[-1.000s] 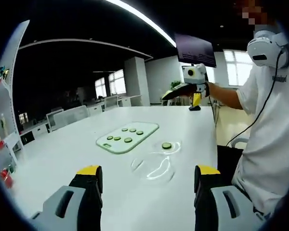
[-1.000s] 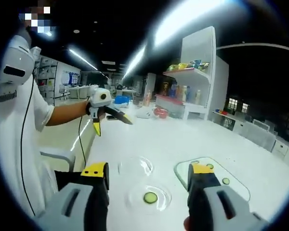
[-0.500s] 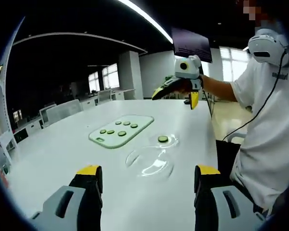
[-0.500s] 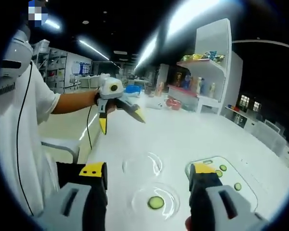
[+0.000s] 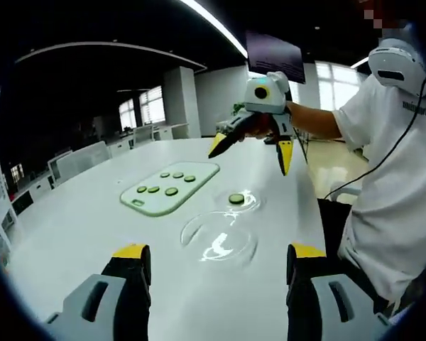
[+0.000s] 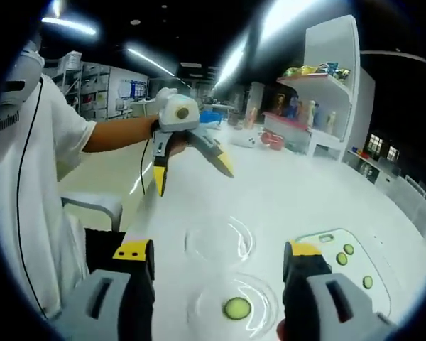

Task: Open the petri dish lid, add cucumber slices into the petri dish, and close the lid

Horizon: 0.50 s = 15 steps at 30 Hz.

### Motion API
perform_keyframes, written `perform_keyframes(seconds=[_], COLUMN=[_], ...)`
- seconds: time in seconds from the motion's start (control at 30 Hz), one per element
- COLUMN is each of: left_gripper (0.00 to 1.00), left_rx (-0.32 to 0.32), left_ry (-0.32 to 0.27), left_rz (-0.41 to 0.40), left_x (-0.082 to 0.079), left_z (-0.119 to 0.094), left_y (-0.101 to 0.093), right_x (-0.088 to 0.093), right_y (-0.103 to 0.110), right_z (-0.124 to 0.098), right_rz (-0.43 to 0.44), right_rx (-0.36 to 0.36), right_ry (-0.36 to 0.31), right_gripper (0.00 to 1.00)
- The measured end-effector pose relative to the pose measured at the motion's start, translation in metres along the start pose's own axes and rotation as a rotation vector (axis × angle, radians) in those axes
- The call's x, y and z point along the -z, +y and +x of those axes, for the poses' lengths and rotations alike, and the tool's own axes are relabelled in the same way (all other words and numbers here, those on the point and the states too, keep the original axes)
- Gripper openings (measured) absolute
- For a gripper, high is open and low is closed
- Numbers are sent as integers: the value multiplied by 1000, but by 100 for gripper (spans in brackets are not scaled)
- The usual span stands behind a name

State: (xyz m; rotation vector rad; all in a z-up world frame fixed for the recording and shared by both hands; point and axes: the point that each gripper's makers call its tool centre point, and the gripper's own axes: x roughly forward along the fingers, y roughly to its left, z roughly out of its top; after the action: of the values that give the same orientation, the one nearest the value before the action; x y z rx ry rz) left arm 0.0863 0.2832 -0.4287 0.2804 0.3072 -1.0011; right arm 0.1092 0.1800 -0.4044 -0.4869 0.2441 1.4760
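a wide white glossy table [image 5: 71,234] carries everything, with a person in a white shirt [image 5: 390,192] seated at its edge. on it, at about ten o'clock in the left gripper view, lies a pale green rounded rectangular board [image 5: 169,187] with several cucumber slices [image 5: 172,191] on it. nearer lies the clear round petri dish lid [image 5: 220,240], flat on the table, and just beyond it, toward twelve o'clock, the clear shallow petri dish [image 5: 236,201] with one green cucumber slice [image 5: 236,198] in it. in the right gripper view the dish [image 6: 236,307] sits at six o'clock between that view's own jaws.

my guess is that more slices are to be fetched or the lid set back on. to do that well, approach low and grip the thin lid by its rim, since clear plastic slides on this gloss.

the right gripper [image 5: 247,148] hangs in the air above the dish, fingers spread wide, holding nothing. the left gripper [image 6: 192,165] hovers above the lid, fingers also spread, touching nothing.
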Motion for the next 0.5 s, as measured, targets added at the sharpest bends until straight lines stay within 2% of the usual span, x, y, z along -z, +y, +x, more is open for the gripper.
perform_keyframes(seconds=[0.5], left_gripper=[78], left_rx=[29], left_ry=[18], left_rz=[-3], left_x=[6], left_z=[19], left_y=[3], right_x=[15], right_y=[0], right_z=[32], right_rz=[-12], right_rx=[-64], right_ry=[56], right_gripper=[78])
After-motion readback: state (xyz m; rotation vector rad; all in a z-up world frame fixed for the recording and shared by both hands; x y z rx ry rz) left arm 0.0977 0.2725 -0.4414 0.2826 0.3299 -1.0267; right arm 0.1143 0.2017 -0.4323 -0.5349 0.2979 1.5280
